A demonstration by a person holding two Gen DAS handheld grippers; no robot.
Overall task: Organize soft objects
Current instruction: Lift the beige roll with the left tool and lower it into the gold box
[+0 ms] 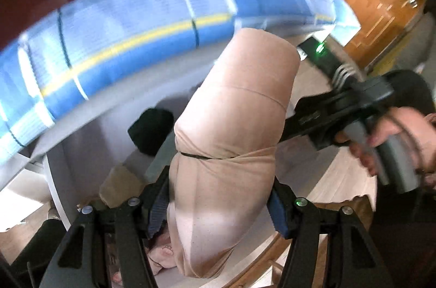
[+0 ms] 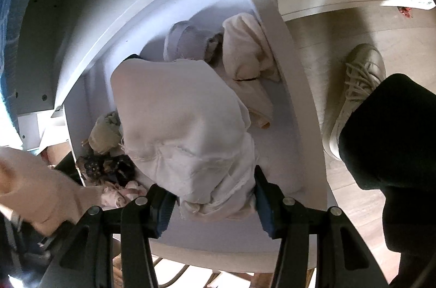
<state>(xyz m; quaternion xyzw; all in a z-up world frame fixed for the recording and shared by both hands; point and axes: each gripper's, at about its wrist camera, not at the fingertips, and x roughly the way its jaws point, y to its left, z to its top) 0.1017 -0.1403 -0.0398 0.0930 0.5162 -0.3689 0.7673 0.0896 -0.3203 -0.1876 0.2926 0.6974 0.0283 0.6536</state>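
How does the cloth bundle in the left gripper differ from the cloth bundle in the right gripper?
The bundle in the left gripper is a smooth beige-pink roll, tied by a thin dark band. The bundle in the right gripper is a paler, whitish wad, crumpled, with frayed edges and no visible band. The pink roll looks long and tidy; the white wad looks lumpy. Both are soft fabric, clamped between the pads above a white drawer.

Peach roll (image 1: 231,124) tied with black band, hanging upright; pale crumpled bundle (image 2: 188,130) above white drawer (image 2: 294,64)
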